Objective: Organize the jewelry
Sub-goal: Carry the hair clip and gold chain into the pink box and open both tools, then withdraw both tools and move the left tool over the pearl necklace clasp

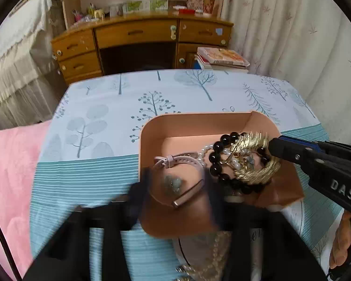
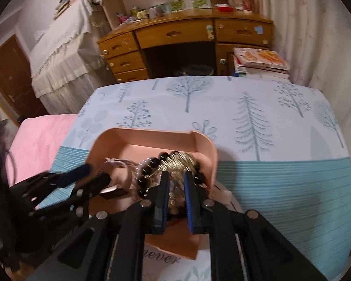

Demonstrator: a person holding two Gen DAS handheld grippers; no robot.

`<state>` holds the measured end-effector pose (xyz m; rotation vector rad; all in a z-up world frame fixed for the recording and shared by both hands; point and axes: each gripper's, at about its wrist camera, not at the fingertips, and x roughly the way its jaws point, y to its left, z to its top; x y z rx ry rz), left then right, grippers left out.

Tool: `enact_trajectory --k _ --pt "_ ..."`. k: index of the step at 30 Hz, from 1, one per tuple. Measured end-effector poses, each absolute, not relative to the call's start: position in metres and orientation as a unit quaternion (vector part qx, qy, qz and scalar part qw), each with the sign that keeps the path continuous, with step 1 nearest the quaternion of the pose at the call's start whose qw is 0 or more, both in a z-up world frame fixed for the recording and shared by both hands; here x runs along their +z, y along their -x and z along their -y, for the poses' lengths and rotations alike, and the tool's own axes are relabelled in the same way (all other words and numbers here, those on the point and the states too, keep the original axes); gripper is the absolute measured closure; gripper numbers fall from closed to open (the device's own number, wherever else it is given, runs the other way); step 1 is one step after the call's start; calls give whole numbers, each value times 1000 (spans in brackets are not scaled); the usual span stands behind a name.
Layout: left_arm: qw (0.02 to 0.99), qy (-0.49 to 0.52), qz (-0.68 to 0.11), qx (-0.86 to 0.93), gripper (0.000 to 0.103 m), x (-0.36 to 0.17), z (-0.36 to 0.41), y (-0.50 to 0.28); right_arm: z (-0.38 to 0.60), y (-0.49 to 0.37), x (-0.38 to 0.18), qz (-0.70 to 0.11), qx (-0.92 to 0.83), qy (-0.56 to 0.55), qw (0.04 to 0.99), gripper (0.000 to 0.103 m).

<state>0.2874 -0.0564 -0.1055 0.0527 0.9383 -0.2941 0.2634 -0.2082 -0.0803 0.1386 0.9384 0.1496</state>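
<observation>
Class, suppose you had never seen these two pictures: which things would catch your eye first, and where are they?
A peach-pink rounded plastic tray sits on the tree-print tablecloth, heaped with jewelry. On its right side lie a black round-bead bracelet and shiny gold leaf-shaped pieces, where the right gripper reaches in.

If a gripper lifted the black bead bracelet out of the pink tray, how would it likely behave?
The black bead bracelet would probably droop rather than hold its ring shape, since it is separate round beads on a string. The glossy beads look slippery for flat pads. It lies tangled with the gold leaf piece and pearl strand in the pink tray, so it may drag those along.
</observation>
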Motion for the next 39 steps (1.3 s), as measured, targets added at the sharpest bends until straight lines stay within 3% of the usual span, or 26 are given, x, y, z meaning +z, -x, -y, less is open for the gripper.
enact_trajectory --k 1,2,6,25,39 --pt "885 -23 -442 -141 22 -100 57 -280 208 -258 -77 -445 72 -69 890 89" --pt "895 -23 -426 -132 13 -93 57 -269 208 -251 -72 -437 70 -69 894 86" --pt "909 -14 -398 -124 12 -73 53 -242 208 -216 -51 -402 62 -68 911 75" --pt "922 66 -376 -69 12 -27 -10 -135 200 -98 -23 -376 82 -77 920 75" --pt "914 61 -394 -71 12 -44 -37 -96 200 -66 -35 -380 80 -80 918 75"
